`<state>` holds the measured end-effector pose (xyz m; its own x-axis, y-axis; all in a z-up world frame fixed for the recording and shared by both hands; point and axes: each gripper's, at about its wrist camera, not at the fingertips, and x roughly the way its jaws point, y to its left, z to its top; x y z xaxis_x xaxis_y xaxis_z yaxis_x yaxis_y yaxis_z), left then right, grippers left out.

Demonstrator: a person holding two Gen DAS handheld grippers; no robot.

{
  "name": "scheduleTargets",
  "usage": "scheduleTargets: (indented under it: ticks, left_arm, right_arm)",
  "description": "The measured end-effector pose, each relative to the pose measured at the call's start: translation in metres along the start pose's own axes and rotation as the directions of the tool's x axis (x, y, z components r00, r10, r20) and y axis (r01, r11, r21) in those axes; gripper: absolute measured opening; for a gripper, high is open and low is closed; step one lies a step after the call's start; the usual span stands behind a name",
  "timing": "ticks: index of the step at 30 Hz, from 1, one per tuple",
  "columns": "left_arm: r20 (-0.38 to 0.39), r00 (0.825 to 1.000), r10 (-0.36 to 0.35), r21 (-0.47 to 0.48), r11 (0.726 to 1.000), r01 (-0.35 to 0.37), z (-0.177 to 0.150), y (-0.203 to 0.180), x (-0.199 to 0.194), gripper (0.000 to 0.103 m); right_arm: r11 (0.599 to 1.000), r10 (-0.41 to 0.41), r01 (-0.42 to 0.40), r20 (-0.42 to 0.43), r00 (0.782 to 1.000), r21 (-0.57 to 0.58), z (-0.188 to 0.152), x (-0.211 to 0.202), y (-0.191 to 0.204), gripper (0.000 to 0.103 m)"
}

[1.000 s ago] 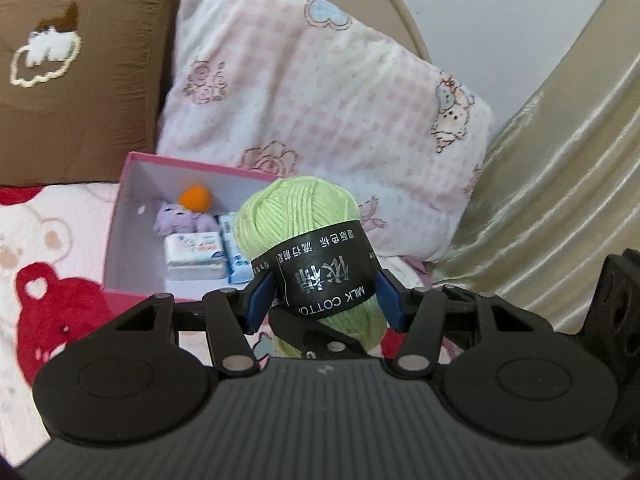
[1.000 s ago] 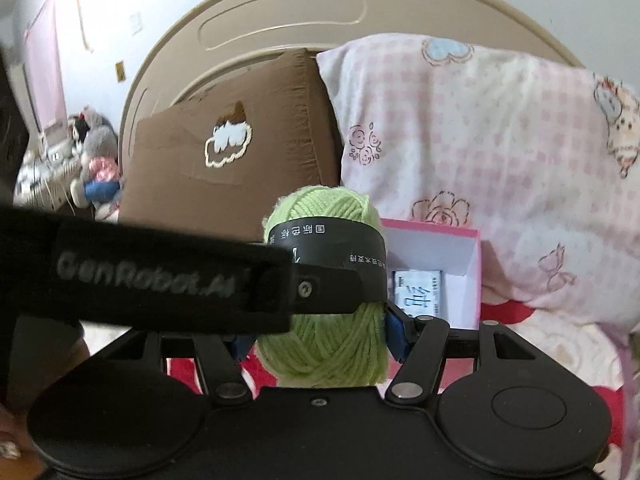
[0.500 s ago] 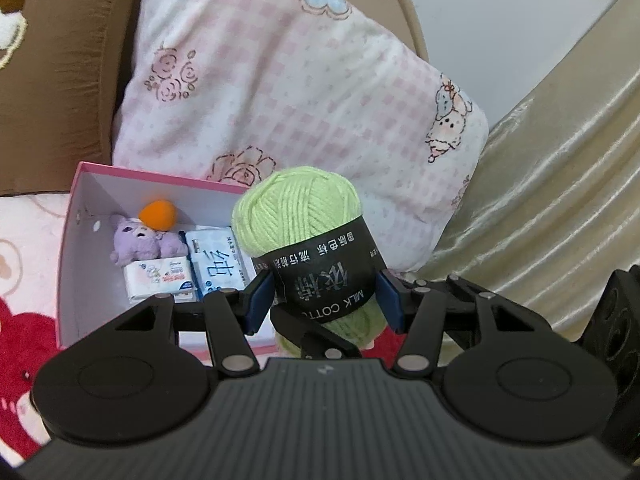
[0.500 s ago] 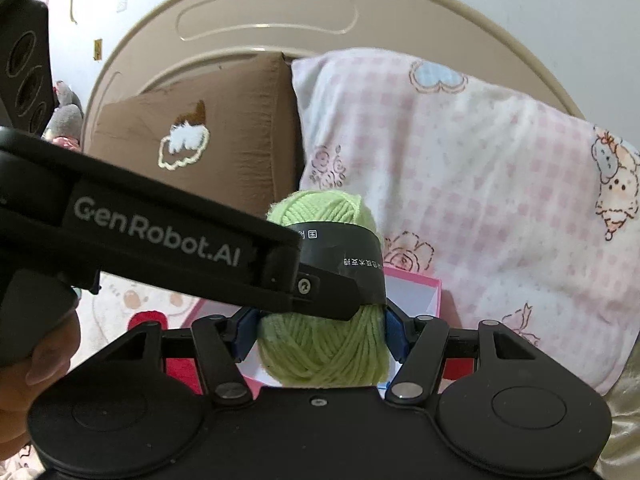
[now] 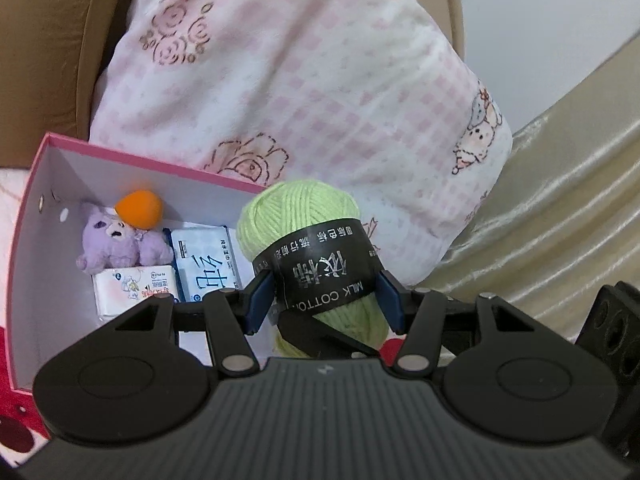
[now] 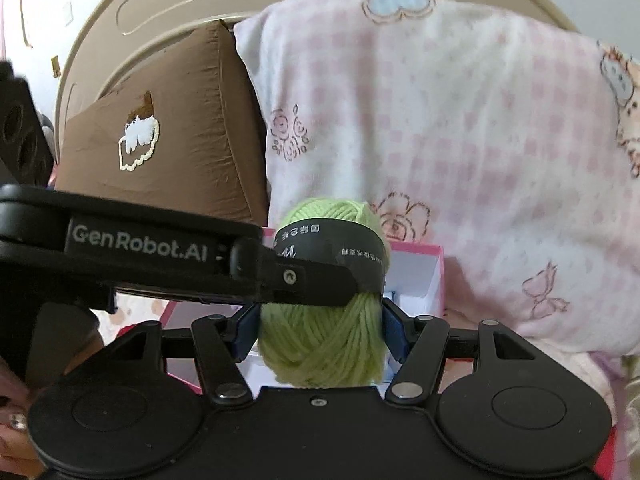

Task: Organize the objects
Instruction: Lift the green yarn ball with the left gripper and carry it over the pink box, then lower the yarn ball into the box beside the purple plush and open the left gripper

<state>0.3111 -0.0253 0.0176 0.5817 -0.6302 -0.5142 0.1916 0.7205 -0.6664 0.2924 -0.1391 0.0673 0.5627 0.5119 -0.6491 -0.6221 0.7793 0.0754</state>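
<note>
Yarn: a ball of light green yarn (image 5: 304, 216) with a black paper band reading "MILK COTTON" is held in the air by both tools at once, over the near right part of the pink box
Left gripper (image 5: 323, 297): its blue-padded fingers (image 5: 258, 298) pinch the ball across the black band, one pad on each side
Right gripper (image 6: 316, 326): its blue fingers (image 6: 394, 334) press on the bare green lower half of the ball, below the band; in the right wrist view the left tool's black finger, marked "GenRobot.AI", crosses in front from the left and lies on the band
Box (image 5: 120, 160): an open pink box with a white inside sits on the bed in front of the pillows; the ball hides its right end
In the box: a small purple plush toy (image 5: 116, 246) lies by the far left wall, with an orange ball (image 5: 140, 210) touching its top; a white tissue pack (image 5: 134, 288) lies just in front of the plush, and a blue and white tissue pack (image 5: 206, 262) beside it, to the right
Pillows: a pink checked pillow (image 5: 320, 92) with flower and animal prints leans behind the box; a brown cushion (image 6: 172, 140) with a white cloud patch stands to its left
Bed: a beige rounded headboard (image 6: 192, 4) rises behind the pillows; the bedspread (image 5: 16, 432) is white with red shapes; a shiny gold cover (image 5: 560, 208) drapes on the right
Hand: a person's fingertips (image 6: 16, 424) show at the lower left of the right wrist view, on the left tool's handle
</note>
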Motion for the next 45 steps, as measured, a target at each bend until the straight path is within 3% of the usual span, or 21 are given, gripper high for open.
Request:
scheduleTargets:
  ticks: [16,21,27,34,38,45]
  left_arm:
    - [-0.001,1.000,-0.029,-0.043,0.999,0.029,-0.007,0.032,0.017,0.055]
    - [-0.010,1.000,-0.017,-0.053,0.998,0.016,-0.007,0.046,0.028,0.055]
    - [-0.063,0.996,0.067,0.024,0.998,-0.066,0.001,0.052,0.060,0.055]
    - [-0.111,0.984,0.140,0.032,0.990,-0.137,0.010,0.068,0.082,0.055]
    - [-0.126,0.979,0.160,0.042,0.987,-0.156,0.013,0.072,0.090,0.054]
    - [-0.151,0.969,0.196,0.078,0.979,-0.186,0.012,0.074,0.106,0.048]
  right_arm:
    - [0.994,-0.035,0.031,-0.034,0.999,-0.107,-0.011,0.027,0.004,0.067]
    - [0.974,-0.043,0.034,-0.033,0.999,-0.225,-0.018,0.042,0.011,0.067]
    - [0.992,-0.011,0.004,-0.056,0.998,-0.125,-0.025,0.075,-0.007,0.067]
    - [0.996,-0.016,0.009,-0.086,0.996,-0.087,-0.025,0.111,-0.009,0.067]
    - [0.997,-0.019,0.008,-0.143,0.990,-0.078,-0.015,0.127,-0.011,0.067]
    - [0.999,-0.010,0.003,-0.166,0.986,-0.040,-0.022,0.138,-0.021,0.071]
